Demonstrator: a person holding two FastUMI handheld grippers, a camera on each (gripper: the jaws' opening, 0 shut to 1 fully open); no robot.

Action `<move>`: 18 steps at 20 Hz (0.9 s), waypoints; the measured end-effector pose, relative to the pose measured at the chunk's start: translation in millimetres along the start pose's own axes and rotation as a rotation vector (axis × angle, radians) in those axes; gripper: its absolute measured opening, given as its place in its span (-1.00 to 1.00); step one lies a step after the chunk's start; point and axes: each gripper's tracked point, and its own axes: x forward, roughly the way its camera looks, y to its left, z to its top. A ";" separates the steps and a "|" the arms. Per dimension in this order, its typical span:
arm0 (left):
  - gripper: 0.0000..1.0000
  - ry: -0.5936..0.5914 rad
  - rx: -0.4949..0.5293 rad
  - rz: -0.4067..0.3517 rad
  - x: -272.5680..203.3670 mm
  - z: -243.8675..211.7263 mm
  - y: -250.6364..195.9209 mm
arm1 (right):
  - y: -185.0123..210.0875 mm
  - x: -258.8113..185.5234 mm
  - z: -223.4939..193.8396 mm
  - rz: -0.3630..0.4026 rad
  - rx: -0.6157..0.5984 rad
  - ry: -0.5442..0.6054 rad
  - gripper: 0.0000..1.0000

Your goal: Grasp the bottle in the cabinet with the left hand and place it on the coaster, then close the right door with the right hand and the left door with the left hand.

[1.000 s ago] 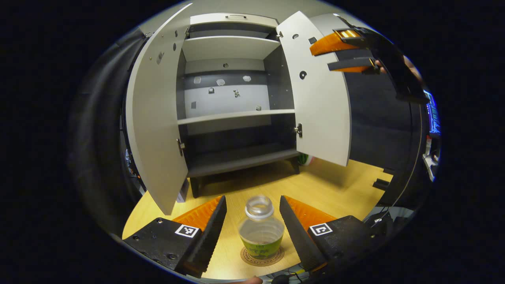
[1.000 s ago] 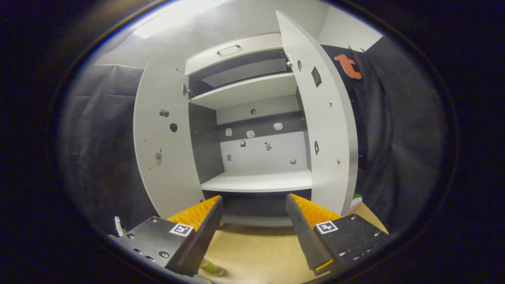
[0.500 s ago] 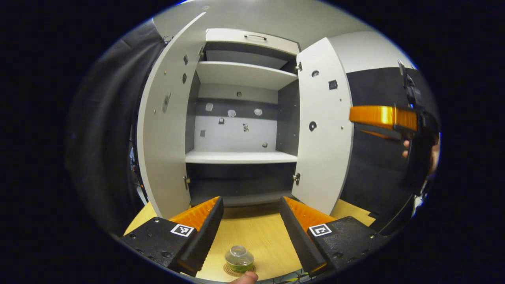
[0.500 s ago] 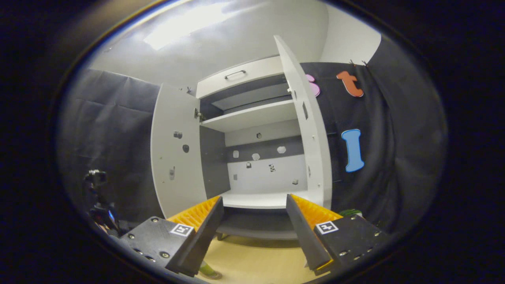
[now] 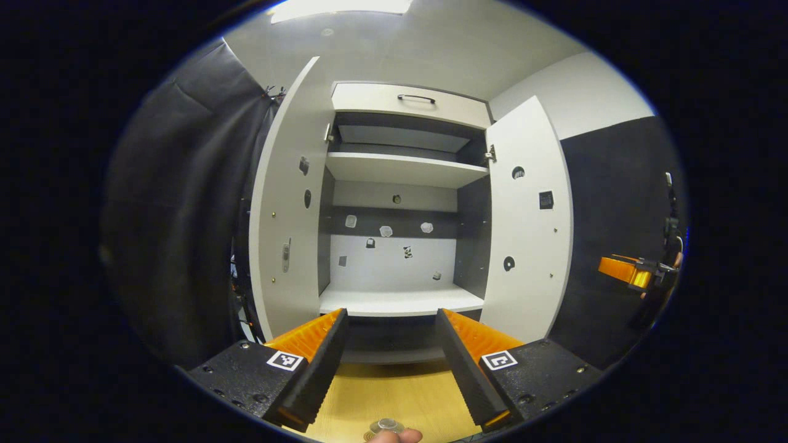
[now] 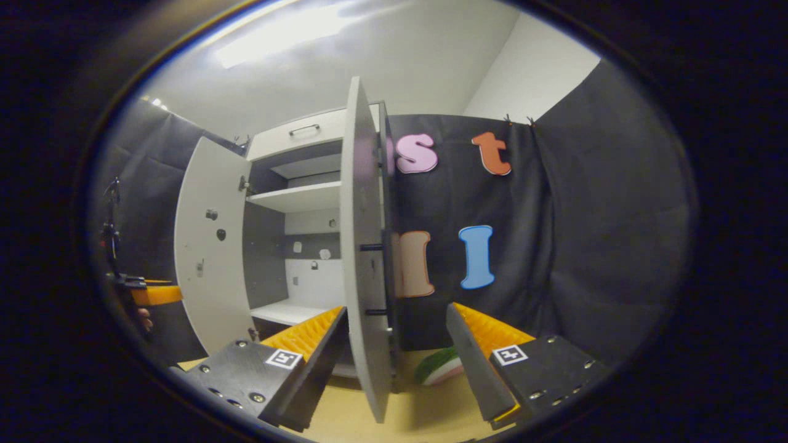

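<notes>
A black cloth wall (image 5: 184,215) hangs all around the booth. Above it is a plain white wall (image 6: 529,74) and a pale ceiling (image 5: 418,43) with a long bright light (image 6: 295,34). Down low lies a yellow wooden desk (image 5: 394,394) with a smooth top.

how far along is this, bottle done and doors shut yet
The bottle stands on the table, out of the cabinet; its coaster isn't discernible. In hand: the open right gripper lines up on the right door edge. Left: both doors are open, so close that, then the left door with the left gripper.
</notes>
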 end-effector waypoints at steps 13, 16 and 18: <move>0.80 -0.088 0.056 0.078 -29.4 37.6 90.0 | -88.4 103.0 4.6 -0.154 -0.064 0.085 0.86; 0.79 -0.026 0.039 0.087 -47.7 16.9 106.7 | -55.6 133.0 2.4 -0.115 -0.058 0.093 0.93; 0.80 -0.002 0.028 0.108 -55.9 11.4 118.8 | -27.7 149.0 -6.7 -0.079 -0.066 0.131 0.93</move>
